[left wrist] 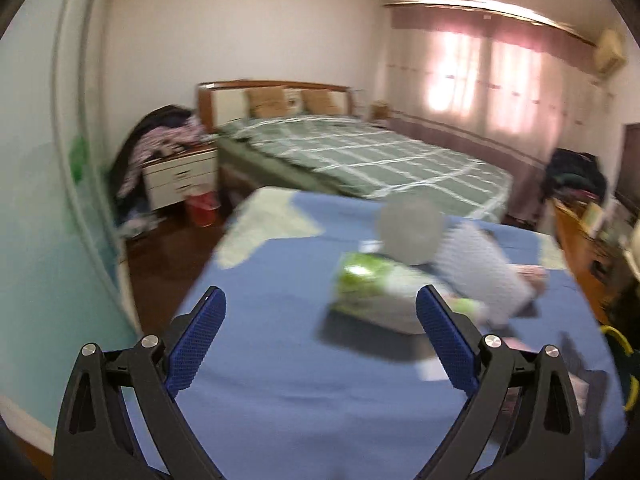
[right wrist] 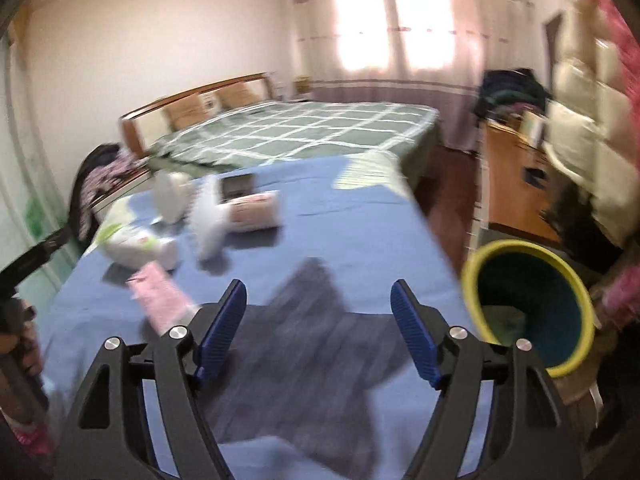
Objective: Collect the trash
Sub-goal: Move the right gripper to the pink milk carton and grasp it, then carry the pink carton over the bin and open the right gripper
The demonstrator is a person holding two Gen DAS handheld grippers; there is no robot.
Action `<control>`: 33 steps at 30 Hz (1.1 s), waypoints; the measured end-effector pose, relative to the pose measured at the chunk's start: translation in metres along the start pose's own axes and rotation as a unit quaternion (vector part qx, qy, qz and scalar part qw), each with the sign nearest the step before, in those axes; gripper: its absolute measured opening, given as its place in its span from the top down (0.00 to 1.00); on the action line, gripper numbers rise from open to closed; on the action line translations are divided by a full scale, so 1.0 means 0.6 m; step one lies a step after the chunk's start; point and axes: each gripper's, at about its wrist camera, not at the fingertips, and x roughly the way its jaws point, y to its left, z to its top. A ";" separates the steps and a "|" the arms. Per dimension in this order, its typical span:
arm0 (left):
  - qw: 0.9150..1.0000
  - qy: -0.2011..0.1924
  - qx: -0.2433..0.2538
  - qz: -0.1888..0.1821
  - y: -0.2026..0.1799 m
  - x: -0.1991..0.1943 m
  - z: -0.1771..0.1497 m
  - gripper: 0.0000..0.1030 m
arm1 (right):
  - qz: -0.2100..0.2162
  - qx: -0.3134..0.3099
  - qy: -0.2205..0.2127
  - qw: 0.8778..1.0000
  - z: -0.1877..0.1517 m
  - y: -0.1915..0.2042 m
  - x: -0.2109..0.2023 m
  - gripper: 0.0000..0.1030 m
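Blurred litter lies on a blue-covered table. In the left wrist view a green-and-white packet lies just beyond my left gripper, which is open and empty. Behind the packet are a round grey-white object and a white wrapper. In the right wrist view my right gripper is open and empty above a dark grey flat shape. A pink packet, the green-and-white packet, a white object and a pink-white pack lie to its left.
A bin with a yellow rim and teal inside sits off the table's right edge; its rim shows in the left wrist view. A bed with a green checked cover stands beyond the table. A wooden desk is at right.
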 end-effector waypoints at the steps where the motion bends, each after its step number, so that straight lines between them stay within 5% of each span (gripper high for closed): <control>1: 1.000 0.002 -0.005 0.018 0.018 0.005 -0.007 0.08 | 0.011 -0.008 0.003 1.000 0.001 0.014 0.004 0.30; 6: 0.997 0.025 -0.020 0.076 0.070 0.040 -0.021 0.08 | 0.079 -0.044 0.046 0.995 0.001 0.069 0.041 0.26; 20: 0.997 0.029 -0.015 0.070 0.063 0.048 -0.031 0.08 | 0.111 -0.097 0.102 0.984 -0.020 0.118 0.127 0.21; 22: 0.997 0.029 -0.018 0.070 0.064 0.044 -0.031 0.08 | 0.117 -0.096 0.107 0.983 -0.024 0.118 0.131 0.36; 28: 0.997 0.028 -0.015 0.070 0.062 0.043 -0.033 0.08 | 0.140 -0.095 0.102 0.980 -0.028 0.117 0.114 0.57; 33: 0.997 0.027 -0.013 0.069 0.059 0.043 -0.033 0.08 | 0.134 -0.087 0.076 0.984 -0.029 0.106 0.084 0.63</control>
